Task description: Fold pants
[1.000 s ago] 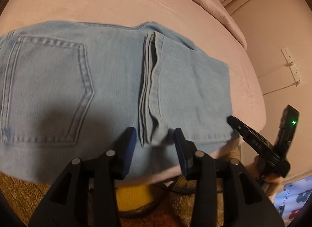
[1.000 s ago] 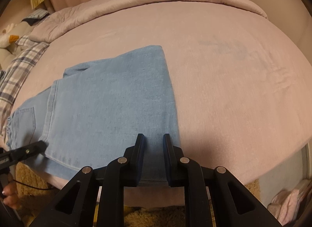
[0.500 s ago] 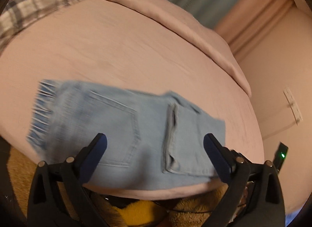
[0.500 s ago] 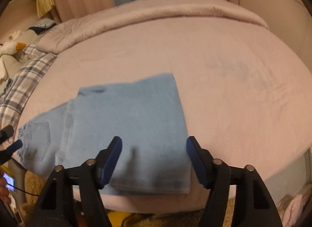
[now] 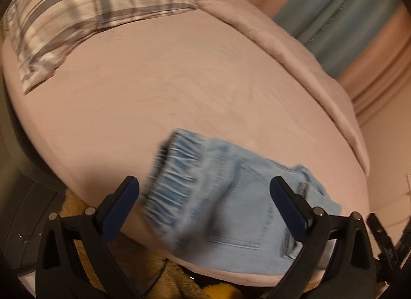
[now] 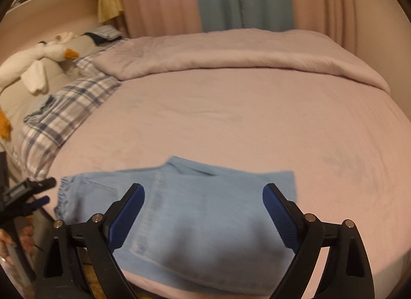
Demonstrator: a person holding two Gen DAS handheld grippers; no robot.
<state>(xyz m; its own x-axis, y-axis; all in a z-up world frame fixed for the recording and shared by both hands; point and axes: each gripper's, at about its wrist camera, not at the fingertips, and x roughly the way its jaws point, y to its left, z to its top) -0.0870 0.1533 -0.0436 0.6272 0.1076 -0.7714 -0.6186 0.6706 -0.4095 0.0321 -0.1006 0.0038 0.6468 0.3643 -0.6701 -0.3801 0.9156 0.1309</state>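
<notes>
Both grippers, left (image 5: pixel 204 197) and right (image 6: pixel 203 207), have withdrawn (jaws spread) from folded, flat pants (image 6: pixel 205 211).

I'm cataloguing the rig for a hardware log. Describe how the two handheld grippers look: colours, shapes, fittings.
Both match. The left gripper has two black angular plastic arms with triangular cut-outs, silver round pivot pins, and dark blue ribbed pads on the inner faces of its fingers. The right gripper is built the same way, with blue textured pads on its fingers. No markings are readable, and no cable on the grippers can be made out.
</notes>
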